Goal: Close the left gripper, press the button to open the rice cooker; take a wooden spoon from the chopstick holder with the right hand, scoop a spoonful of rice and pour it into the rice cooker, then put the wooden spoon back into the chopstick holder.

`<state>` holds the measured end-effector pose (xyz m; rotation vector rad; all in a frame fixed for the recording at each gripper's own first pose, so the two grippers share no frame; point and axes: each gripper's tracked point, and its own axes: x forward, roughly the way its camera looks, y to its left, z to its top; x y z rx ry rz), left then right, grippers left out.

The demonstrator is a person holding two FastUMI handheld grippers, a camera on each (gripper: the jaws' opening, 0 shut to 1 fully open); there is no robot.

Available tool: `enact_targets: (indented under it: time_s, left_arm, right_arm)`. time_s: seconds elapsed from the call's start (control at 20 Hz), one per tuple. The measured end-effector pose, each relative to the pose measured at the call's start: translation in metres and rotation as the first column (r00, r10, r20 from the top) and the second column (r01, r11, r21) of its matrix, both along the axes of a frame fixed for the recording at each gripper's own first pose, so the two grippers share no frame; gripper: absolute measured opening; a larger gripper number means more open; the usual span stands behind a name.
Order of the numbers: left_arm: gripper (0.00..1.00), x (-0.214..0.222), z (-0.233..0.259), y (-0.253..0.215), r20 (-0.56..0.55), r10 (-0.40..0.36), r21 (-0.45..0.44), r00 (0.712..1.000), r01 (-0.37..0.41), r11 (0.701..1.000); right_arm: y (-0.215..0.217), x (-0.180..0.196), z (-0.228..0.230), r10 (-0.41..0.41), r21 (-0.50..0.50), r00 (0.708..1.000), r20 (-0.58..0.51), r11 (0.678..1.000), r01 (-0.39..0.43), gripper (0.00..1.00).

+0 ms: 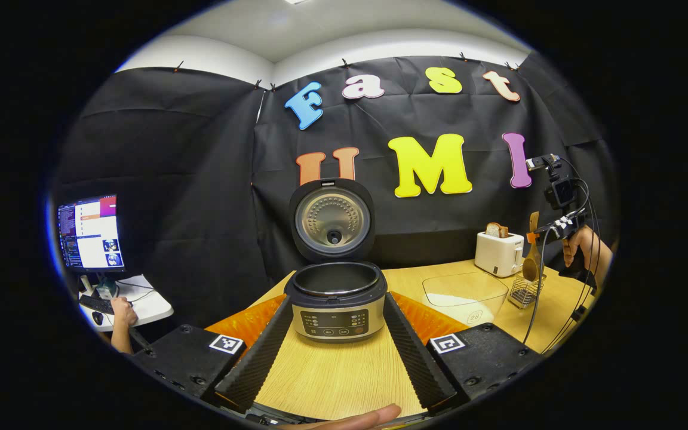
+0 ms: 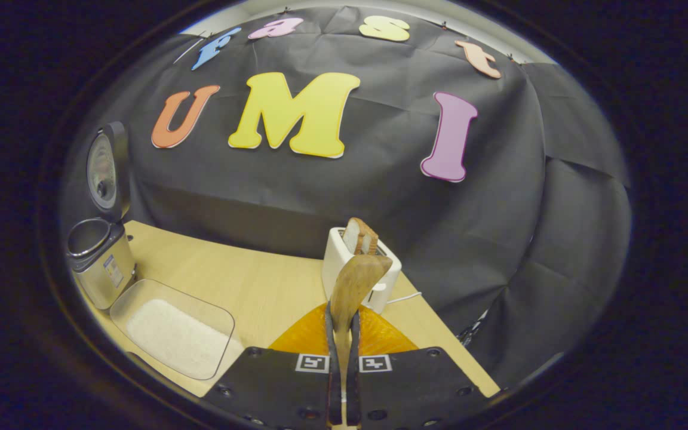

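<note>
Cooker [image 1: 337, 298] lid up, the right gripper [image 2: 342, 334] clenches the spoon [image 2: 353, 280], seemingly just above the holder [image 1: 525, 291], bound for rice [image 2: 174, 337]; left gripper [image 1: 337, 352] splayed.

We see a wooden table [image 1: 344, 370] bearing the open rice cooker [image 1: 336, 301], a clear rice tray [image 1: 463, 295], a toaster [image 1: 498, 252] and a wire chopstick holder [image 1: 525, 291].

Toaster [image 2: 361, 272] with bread [image 2: 361, 235], monitor [image 1: 89, 233]

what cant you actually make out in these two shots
- Rice cooker pot: its floor, hidden by the rim, left gripper view.
- Wooden spoon handle: hidden between the shut right tongs, right gripper view.
- Chopstick holder contents: too small, left gripper view.
- Cooker panel markings: too small.
</note>
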<state>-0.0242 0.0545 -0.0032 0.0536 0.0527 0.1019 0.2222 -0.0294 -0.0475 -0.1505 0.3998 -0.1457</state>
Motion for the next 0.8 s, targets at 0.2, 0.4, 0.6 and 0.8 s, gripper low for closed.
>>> enact_targets:
  time_s: [0.2, 0.4, 0.6, 0.8]
  left_arm:
    - [0.97, 0.002, -0.002, -0.015, -0.006, -0.032, 0.005, 0.999, 0.032, 0.999]
    - [0.99, 0.003, -0.005, -0.020, -0.012, -0.039, 0.019, 0.999, 0.039, 0.999]
    - [0.99, 0.004, -0.005, -0.024, -0.013, -0.045, 0.021, 0.999, 0.045, 0.999]
    - [0.99, 0.006, -0.004, -0.029, -0.010, -0.055, 0.010, 0.998, 0.055, 0.998]
  right_arm:
    - [-0.015, -0.004, -0.031, -0.014, 0.094, 0.996, -0.086, 0.995, 0.022, 0.04]
    - [-0.029, -0.002, -0.037, -0.038, 0.099, 0.993, -0.111, 0.994, 0.049, 0.08]
    - [-0.052, -0.005, -0.008, -0.097, 0.011, 0.995, -0.017, 0.995, 0.098, 0.46]
    - [-0.047, -0.019, 0.008, -0.069, 0.034, 0.997, 0.023, 0.997, 0.068, 0.89]
